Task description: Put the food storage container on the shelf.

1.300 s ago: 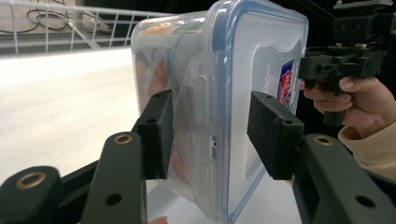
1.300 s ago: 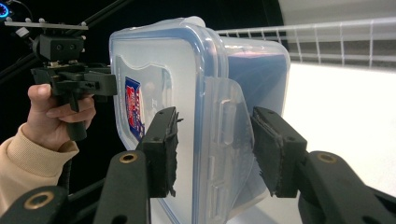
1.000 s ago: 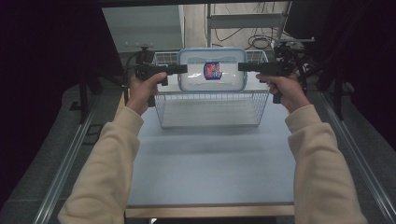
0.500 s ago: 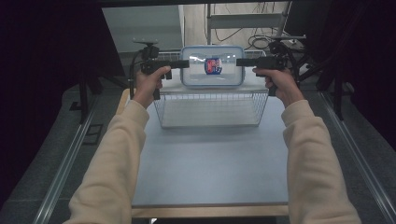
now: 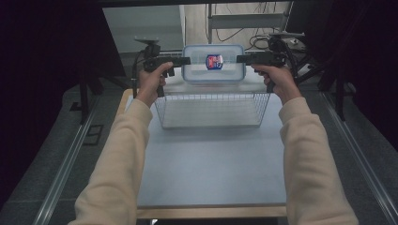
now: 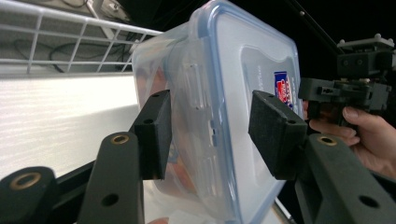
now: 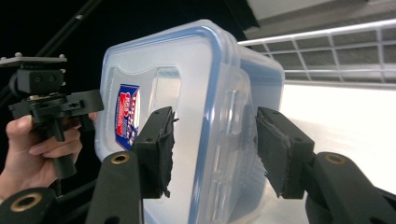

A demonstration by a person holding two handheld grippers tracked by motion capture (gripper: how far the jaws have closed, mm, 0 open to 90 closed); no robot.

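Observation:
A clear plastic container with a blue-rimmed lid and a red-and-blue label hangs in the air over the far edge of a wire basket. My left gripper is shut on its left end and my right gripper on its right end. In the left gripper view the jaws straddle the container's latched edge, with my left gripper pinching body and lid. The right gripper view shows my right gripper clamped across the container's opposite edge, the other hand and gripper beyond it.
The empty wire basket sits at the far end of a pale grey table. Cables and a shelf frame lie behind the table. Dark curtains and stand legs flank both sides, and metal rails run along the floor.
Both grippers have carried the container upward and farther from me, above the basket's far rim. The arms are stretched out more.

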